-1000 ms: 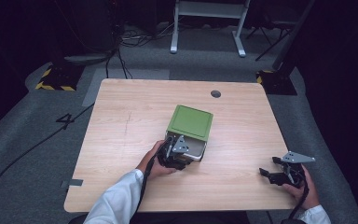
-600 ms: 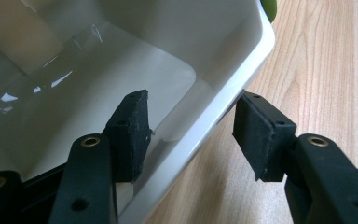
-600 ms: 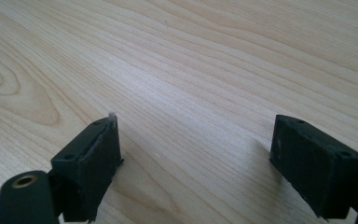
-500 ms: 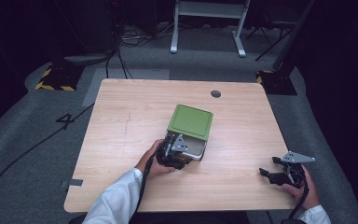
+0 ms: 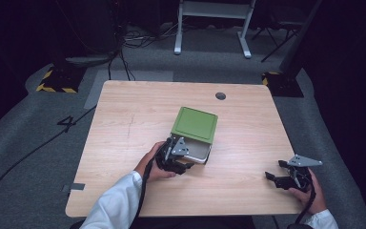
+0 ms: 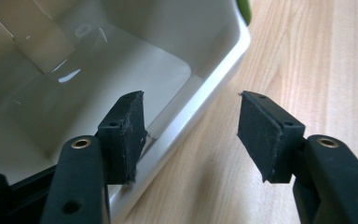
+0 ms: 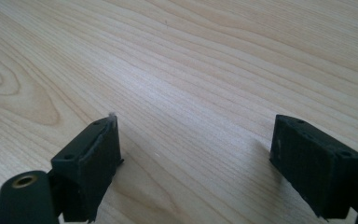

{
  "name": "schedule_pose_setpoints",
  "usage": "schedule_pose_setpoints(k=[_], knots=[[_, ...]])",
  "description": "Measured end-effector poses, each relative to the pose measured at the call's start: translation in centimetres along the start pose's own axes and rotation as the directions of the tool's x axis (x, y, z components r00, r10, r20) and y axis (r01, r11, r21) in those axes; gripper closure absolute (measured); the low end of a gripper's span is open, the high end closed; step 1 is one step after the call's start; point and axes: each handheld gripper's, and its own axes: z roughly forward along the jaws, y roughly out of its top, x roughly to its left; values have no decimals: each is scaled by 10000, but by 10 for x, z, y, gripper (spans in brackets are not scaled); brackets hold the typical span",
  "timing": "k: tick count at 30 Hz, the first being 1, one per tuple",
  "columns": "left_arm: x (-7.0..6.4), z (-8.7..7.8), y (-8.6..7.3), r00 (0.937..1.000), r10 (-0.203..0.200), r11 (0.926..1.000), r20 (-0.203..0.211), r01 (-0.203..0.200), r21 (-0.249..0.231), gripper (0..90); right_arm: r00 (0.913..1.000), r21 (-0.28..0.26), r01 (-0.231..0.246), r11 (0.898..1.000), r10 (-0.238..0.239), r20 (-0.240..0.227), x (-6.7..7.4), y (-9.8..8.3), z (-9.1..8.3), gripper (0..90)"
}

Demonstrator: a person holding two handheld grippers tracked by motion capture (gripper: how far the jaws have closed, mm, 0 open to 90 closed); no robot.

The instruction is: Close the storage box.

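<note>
White container [image 5: 198,151] with green lid [image 5: 195,124] is seen at bench [image 5: 124,119] centre. Left tongs [image 6: 191,123] are spread wide, straddling the container's near wall at 6 o'clock. Right tongs [image 7: 193,161] are held wide over bare wood at 4 o'clock.

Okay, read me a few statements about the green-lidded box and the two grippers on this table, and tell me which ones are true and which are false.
1. The green lid fully covers the white box. False: it sits shifted back, leaving the near end open.
2. The left gripper has its jaws apart at the box's rim. True.
3. The right gripper is clamped on the lid. False: it is open over the bare table, far from the box.
4. The box's visible inside looks empty. True.
</note>
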Motion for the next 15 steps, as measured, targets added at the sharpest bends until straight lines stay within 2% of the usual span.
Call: schedule_pose_setpoints(k=[7, 9, 15], knots=[[-6, -17, 3, 9997, 123, 9999, -224, -124, -39, 335, 10000, -2, -4, 10000, 4, -3, 0, 0, 0, 161], [-7, -21, 2, 9990, 184, 9998, -419, -187, -59, 299, 10000, 0, -3, 10000, 3, -5, 0, 0, 0, 160], [-9, -38, -4, 9986, 169, 9998, -503, -171, -38, 272, 10000, -1, -10, 10000, 10, -10, 0, 0, 0, 160]])
